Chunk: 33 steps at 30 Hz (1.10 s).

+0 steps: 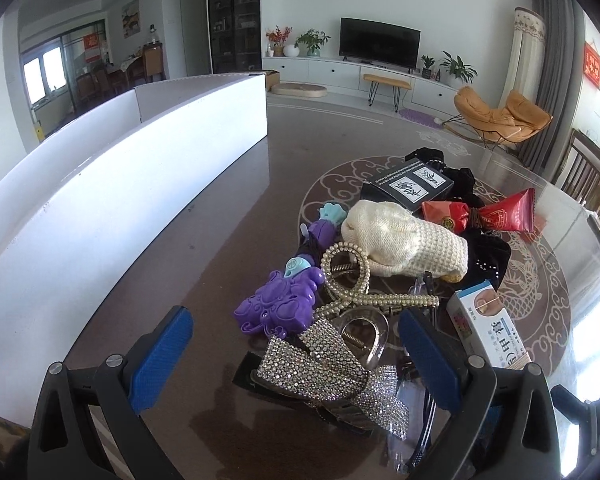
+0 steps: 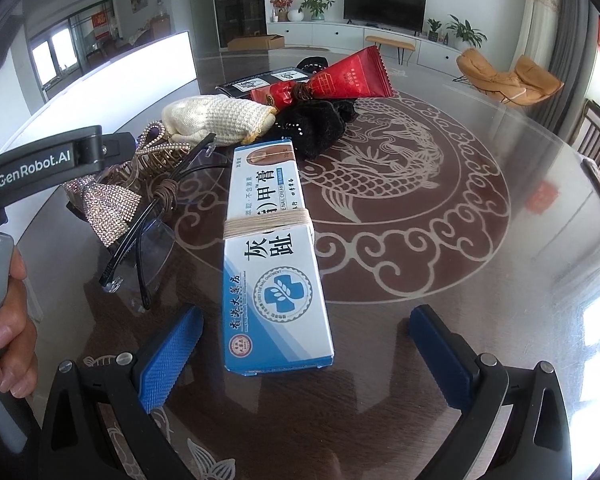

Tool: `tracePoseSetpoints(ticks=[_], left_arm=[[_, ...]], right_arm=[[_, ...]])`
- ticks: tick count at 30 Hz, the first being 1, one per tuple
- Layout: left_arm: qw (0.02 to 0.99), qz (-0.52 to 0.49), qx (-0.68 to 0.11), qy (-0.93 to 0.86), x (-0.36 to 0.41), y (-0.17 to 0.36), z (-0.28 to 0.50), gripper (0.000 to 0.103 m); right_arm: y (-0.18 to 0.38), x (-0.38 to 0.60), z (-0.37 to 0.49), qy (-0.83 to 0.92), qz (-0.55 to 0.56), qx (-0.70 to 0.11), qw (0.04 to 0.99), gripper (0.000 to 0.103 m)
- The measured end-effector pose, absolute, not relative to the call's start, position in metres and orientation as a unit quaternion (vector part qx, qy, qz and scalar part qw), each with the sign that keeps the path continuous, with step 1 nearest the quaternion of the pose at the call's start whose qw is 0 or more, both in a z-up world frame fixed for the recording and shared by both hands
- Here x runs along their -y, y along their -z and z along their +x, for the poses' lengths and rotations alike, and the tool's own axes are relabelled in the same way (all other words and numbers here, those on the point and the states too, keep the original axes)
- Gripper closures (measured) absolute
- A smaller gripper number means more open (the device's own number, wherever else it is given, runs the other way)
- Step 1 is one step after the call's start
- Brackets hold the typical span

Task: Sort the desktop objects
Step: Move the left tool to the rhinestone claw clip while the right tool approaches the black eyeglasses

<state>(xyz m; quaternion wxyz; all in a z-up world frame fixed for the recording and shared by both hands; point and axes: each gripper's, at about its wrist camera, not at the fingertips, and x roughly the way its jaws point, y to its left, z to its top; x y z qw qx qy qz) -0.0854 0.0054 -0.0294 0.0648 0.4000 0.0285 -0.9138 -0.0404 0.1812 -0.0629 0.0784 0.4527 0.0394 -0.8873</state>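
Note:
A pile of small objects lies on a glass-topped table. In the left wrist view my left gripper (image 1: 296, 344) is open around a rhinestone bow clip (image 1: 332, 376). Beyond it lie a purple toy (image 1: 276, 308), a pearl hair claw (image 1: 348, 276), a cream knitted pouch (image 1: 396, 240), a red wrapper (image 1: 480, 216) and a black box (image 1: 412, 188). In the right wrist view my right gripper (image 2: 306, 340) is open, its blue pads on either side of the near end of a white-and-blue ointment box (image 2: 274, 252). Folded glasses (image 2: 148, 232) lie left of the box.
A long white divider box (image 1: 120, 184) stands along the table's left side. Black velvet scrunchies (image 2: 320, 124) lie behind the ointment box. The left gripper's body (image 2: 40, 164) and the hand holding it show at the left of the right wrist view. The table's right half shows a dragon pattern (image 2: 400, 184).

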Motion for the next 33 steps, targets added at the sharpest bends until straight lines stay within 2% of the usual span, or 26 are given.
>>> tracePoseSetpoints(ticks=[6, 11, 18, 22, 27, 33], left_arm=[[0.061, 0.430, -0.028, 0.900, 0.037, 0.033, -0.080, 0.000], [0.034, 0.461, 0.015, 0.887, 0.073, 0.026, -0.070, 0.000], [-0.035, 0.466, -0.013, 0.884, 0.079, 0.019, -0.059, 0.000], [-0.067, 0.450, 0.027, 0.890, 0.060, 0.023, -0.070, 0.000], [-0.192, 0.532, 0.061, 0.822, 0.042, 0.045, -0.067, 0.000], [-0.247, 0.528, 0.150, 0.798, 0.030, 0.042, -0.050, 0.000]], right_arm=[[0.062, -0.181, -0.041, 0.888, 0.452, -0.037, 0.080, 0.000], [0.062, -0.185, -0.042, 0.889, 0.450, -0.026, 0.077, 0.000], [0.062, -0.188, -0.042, 0.891, 0.448, -0.015, 0.076, 0.000], [0.062, -0.188, -0.042, 0.890, 0.450, -0.020, 0.073, 0.000], [0.062, -0.190, -0.043, 0.890, 0.450, -0.019, 0.069, 0.000], [0.063, -0.190, -0.043, 0.890, 0.450, -0.021, 0.062, 0.000]])
